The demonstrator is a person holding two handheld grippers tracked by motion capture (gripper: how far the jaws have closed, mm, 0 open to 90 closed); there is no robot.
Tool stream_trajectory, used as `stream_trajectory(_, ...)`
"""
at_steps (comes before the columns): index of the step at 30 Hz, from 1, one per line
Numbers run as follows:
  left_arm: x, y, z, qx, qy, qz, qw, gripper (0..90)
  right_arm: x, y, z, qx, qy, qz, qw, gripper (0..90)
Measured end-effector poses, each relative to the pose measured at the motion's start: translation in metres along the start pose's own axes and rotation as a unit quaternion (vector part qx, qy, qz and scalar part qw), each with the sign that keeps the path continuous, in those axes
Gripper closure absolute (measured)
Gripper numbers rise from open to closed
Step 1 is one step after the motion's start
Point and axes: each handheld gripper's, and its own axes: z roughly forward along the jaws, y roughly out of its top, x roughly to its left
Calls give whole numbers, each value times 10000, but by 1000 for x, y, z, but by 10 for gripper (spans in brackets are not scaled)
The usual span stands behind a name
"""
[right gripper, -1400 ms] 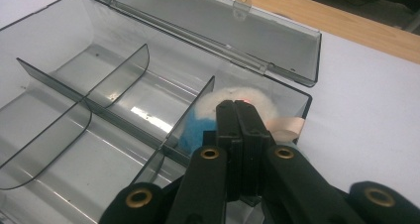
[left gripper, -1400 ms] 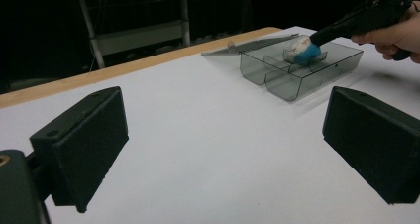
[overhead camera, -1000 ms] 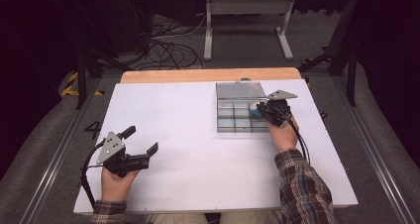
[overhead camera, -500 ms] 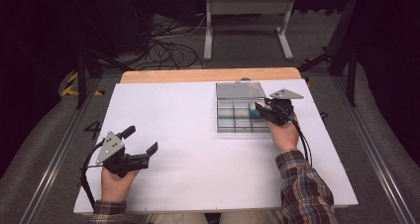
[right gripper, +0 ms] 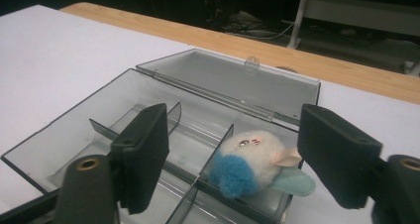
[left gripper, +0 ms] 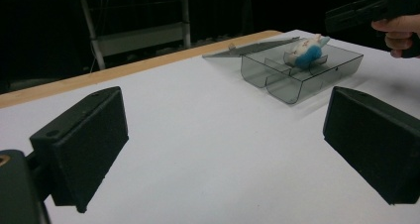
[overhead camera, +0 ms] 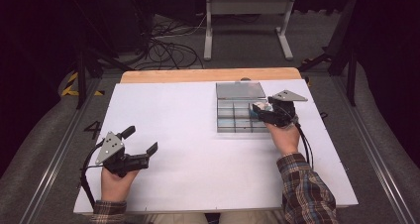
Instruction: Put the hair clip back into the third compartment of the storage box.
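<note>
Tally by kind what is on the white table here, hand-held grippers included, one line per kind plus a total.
Hand-held grippers: 2, the left gripper and the right gripper, both open
Clear compartment boxes: 1, the box with its lid folded back
Plush toys: 1, the plush toy lying in a corner compartment
Total: 4

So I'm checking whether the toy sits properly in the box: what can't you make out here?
- High view: the plush toy is partly covered by the right tongs.
- Right gripper view: the compartment box runs off the bottom edge and behind the jaws.
- Left gripper view: the toy is too small and blurred for detail.
</note>
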Motion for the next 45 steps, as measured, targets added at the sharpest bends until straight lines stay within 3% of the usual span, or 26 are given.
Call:
stream_trajectory(4, 0, 0, 0, 4, 11, 8, 10000, 42, 1, 0, -4, -99, -8, 7, 10000, 198)
stream_trajectory(18, 0, 0, 1, 61, 47, 53, 10000, 40, 7, 2, -18, -323, 118, -23, 9994, 89)
stream_trajectory(45, 0, 0, 1, 54, 47, 69, 10000, 32, 7, -14, -46, -705, 467, 154, 9963, 0)
